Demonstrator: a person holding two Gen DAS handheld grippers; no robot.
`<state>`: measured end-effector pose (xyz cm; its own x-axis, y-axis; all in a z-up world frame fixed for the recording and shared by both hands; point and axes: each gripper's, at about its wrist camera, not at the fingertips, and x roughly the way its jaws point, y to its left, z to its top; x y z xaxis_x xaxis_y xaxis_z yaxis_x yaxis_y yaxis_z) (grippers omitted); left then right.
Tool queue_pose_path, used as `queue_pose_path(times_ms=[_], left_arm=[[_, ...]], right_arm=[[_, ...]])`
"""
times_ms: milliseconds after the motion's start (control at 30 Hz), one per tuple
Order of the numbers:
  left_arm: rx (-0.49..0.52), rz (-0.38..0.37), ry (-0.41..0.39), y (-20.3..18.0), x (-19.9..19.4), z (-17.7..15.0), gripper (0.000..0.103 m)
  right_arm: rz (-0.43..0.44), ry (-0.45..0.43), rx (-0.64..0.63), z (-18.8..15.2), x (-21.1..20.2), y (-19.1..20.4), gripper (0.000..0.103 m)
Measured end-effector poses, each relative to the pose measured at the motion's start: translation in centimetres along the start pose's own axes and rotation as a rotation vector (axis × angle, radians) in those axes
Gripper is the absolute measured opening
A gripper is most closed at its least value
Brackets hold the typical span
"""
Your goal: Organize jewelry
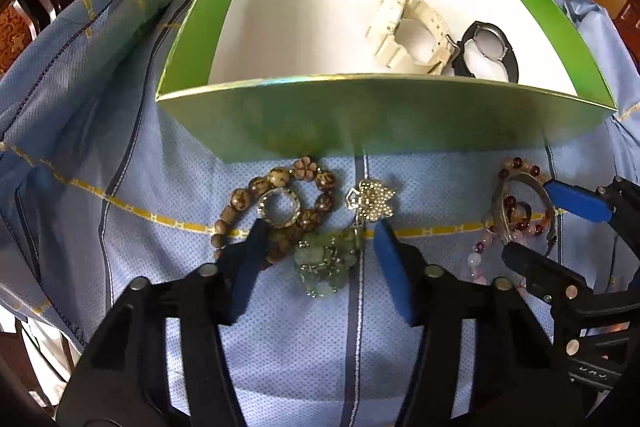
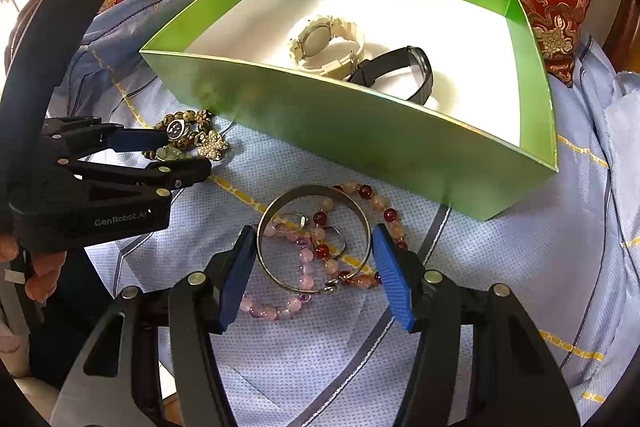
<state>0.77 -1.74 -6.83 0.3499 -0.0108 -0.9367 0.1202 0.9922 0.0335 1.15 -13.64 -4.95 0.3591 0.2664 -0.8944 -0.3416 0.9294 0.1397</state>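
A green box (image 1: 384, 111) with a white floor sits on blue cloth (image 1: 120, 155) and holds two watches — a cream watch (image 1: 404, 31) and, touching it on the right, a black watch (image 1: 486, 51); the rest of its floor is bare. The other jewelry lies on the cloth just in front of the box. The left gripper (image 1: 320, 247) points down with jaws part-open around a pale green bead piece (image 1: 324, 263), beside a brown bead bracelet (image 1: 276, 203), a sparkly ring (image 1: 279, 207) and a silver flower brooch (image 1: 372, 203); no pad clearly presses on it. The right gripper (image 2: 314, 267) brackets a metal bangle (image 2: 314, 239) lying over pink and red bead strands (image 2: 320, 267) — its left pad looks to touch the rim, its right pad stands just clear.
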Motion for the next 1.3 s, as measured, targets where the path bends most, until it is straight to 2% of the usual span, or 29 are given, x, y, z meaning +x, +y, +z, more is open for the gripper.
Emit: queue_pose_path(times_ms=[100,300,433,667,700,767,1000,1033,1100,1167,1267,1300], left_arm=[[0.012,-0.010,-0.003,-0.3,-0.3,-0.1,0.040],[0.002,-0.011,-0.007,-0.7,-0.8,-0.4,0.027],[0.009,-0.007,-0.025,-1.1,-1.7,-0.6,0.022],[0.070,-0.026,-0.085,-2.0,-3.9,-1.3,0.020],[0.076,-0.030,-0.089,-2.1,-4.1,-1.4,0.011],[0.090,-0.040,-0.096,-2.6,-4.4,-1.6,0.008],[0.075,-0.022,-0.081,-2.6,-3.7,-1.5,0.010],[0.064,-0.017,-0.082,-2.4,-3.7,-1.5,0.013],[0.054,-0.008,-0.084,-2.0,-3.6,-1.3,0.033],[0.050,0.000,-0.084,-1.8,-3.4,-1.1,0.036],[0.051,0.014,-0.065,-1.6,-2.7,-0.9,0.050],[0.050,0.020,-0.061,-1.5,-2.4,-0.8,0.050]], right_arm=[[0.000,0.000,-0.001,0.0,0.0,0.0,0.059],[-0.003,0.003,0.001,-0.1,0.2,-0.2,0.059],[-0.001,0.003,0.014,-0.3,0.2,-0.4,0.059],[-0.001,-0.010,0.031,-0.2,-0.2,-0.8,0.059],[-0.004,-0.010,0.032,-0.2,-0.2,-0.8,0.059],[-0.007,-0.008,0.034,-0.2,-0.2,-0.9,0.059],[-0.017,0.001,0.031,-0.3,0.0,-0.8,0.059],[-0.017,0.001,0.030,-0.3,0.0,-0.8,0.059],[-0.017,0.002,0.028,-0.3,0.1,-0.7,0.059],[-0.018,0.003,0.028,-0.3,0.1,-0.6,0.059],[-0.018,0.002,0.025,-0.3,0.1,-0.4,0.059],[-0.018,0.001,0.024,-0.4,0.0,-0.4,0.059]])
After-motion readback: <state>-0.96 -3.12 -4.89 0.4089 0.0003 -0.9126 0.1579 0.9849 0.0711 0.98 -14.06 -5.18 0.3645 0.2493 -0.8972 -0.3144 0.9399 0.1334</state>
